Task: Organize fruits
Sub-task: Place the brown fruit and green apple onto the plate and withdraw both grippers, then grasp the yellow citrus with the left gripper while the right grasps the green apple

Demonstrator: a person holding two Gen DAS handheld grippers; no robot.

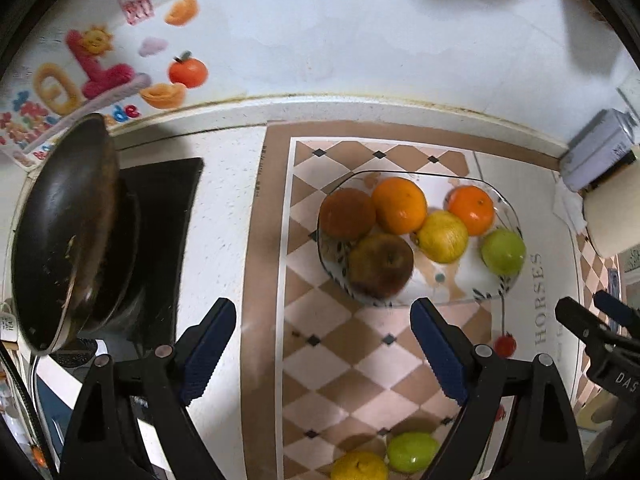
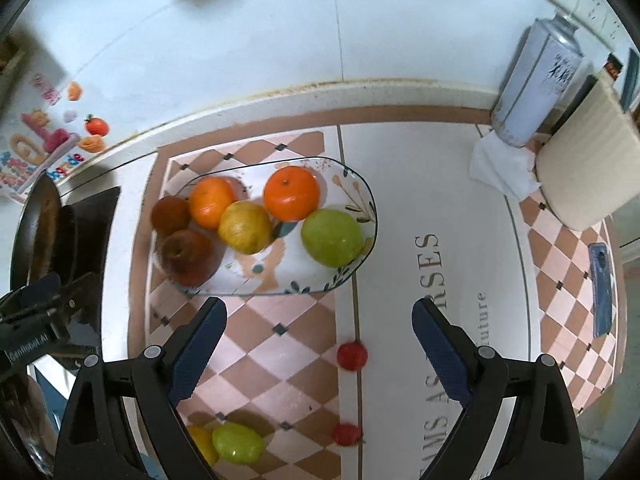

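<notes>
A patterned oval plate (image 1: 506, 282) (image 2: 362, 184) holds two oranges (image 1: 400, 205) (image 2: 291, 193), a lemon (image 1: 443, 236) (image 2: 244, 226), a green fruit (image 1: 503, 251) (image 2: 331, 237), a brown apple (image 1: 381, 265) (image 2: 186, 257) and a dark brown fruit (image 1: 347, 213) (image 2: 170, 215). On the mat near me lie a loose lemon (image 1: 359, 466) (image 2: 202, 442), a green fruit (image 1: 412, 451) (image 2: 237, 442) and two small red fruits (image 2: 352, 356) (image 2: 346, 434). My left gripper (image 1: 322, 352) and right gripper (image 2: 318, 350) are both open and empty, just short of the plate.
A dark pan (image 1: 64, 232) stands on a black stove at the left. A spray can (image 2: 536, 80), a crumpled tissue (image 2: 500, 164) and a cream roll (image 2: 588, 172) stand at the back right. The tiled wall runs behind the counter.
</notes>
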